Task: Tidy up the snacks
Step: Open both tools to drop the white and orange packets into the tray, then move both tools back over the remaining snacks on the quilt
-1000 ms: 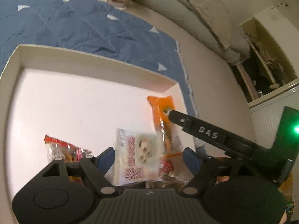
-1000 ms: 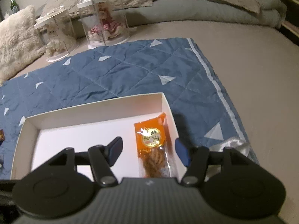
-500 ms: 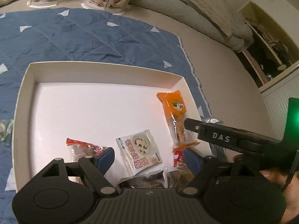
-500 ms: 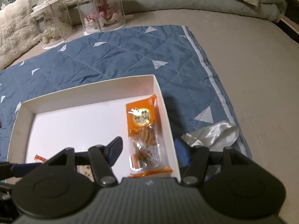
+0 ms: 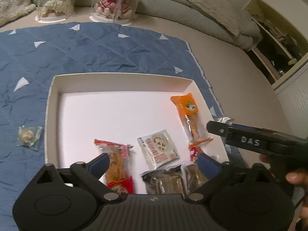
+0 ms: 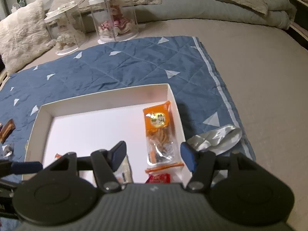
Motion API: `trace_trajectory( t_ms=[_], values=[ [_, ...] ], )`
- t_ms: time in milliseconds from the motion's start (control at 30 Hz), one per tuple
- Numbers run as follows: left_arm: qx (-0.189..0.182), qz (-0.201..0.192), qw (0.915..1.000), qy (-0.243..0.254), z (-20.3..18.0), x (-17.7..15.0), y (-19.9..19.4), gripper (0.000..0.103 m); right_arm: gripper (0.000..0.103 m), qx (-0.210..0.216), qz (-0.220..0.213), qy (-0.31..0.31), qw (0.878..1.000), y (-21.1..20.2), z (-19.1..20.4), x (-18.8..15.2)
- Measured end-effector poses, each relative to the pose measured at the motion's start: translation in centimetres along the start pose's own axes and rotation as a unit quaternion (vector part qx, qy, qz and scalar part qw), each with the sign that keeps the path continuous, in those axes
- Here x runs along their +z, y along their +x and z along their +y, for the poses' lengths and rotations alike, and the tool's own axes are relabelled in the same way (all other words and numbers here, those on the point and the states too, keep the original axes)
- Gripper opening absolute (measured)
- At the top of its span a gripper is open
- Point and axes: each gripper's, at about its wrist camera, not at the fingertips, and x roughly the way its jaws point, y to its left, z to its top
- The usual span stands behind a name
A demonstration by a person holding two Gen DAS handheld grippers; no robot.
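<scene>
A white box (image 5: 119, 82) lies on the blue quilt and holds several snack packets. Among them are an orange packet (image 5: 189, 113), a white packet with a round picture (image 5: 158, 148), a red-and-clear packet (image 5: 117, 163) and dark packets (image 5: 169, 179). My left gripper (image 5: 154, 163) hovers above the box's near end. Its jaws are opening wide, with nothing pressed between them. My right gripper (image 6: 154, 156) hangs open over the orange packet (image 6: 159, 132), jaws easing wider, pads clear of it. It also juts in at the right (image 5: 240, 138) of the left wrist view.
A green-wrapped snack (image 5: 28, 137) lies on the quilt (image 5: 96, 48) left of the box. A brown snack (image 6: 6, 130) lies further left. A silver wrapper (image 6: 217, 138) sits by the box's right wall. Two clear display cases (image 6: 113, 17) and bedding stand behind.
The white packet that was between my left jaws now lies loose in the box, and those jaws have widened. Both grippers have lifted and drawn back, so more of the box shows.
</scene>
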Motion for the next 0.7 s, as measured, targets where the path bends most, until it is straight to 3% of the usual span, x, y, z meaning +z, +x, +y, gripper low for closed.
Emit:
trace_trajectory(
  t_ms=[167, 333, 700],
  values=[
    [0.013, -0.010, 0.9999, 0.001, 1.0, -0.2, -1.3, 0.103, 0.090, -0.006, -0.009, 0.002, 1.000, -1.5, 0.3, -0.6],
    [0.035, -0.030, 0.9989, 0.000, 2.1, -0.1, -2.6, 0.103, 0.103, -0.015, -0.024, -0.005, 1.000, -2.6, 0.6, -1.3],
    [0.074, -0.053, 0.9959, -0.004, 5.3, -0.1, -5.4, 0.103, 0.103, -0.010, -0.037, -0.022, 0.999, -4.0, 2.8, -1.6]
  ],
)
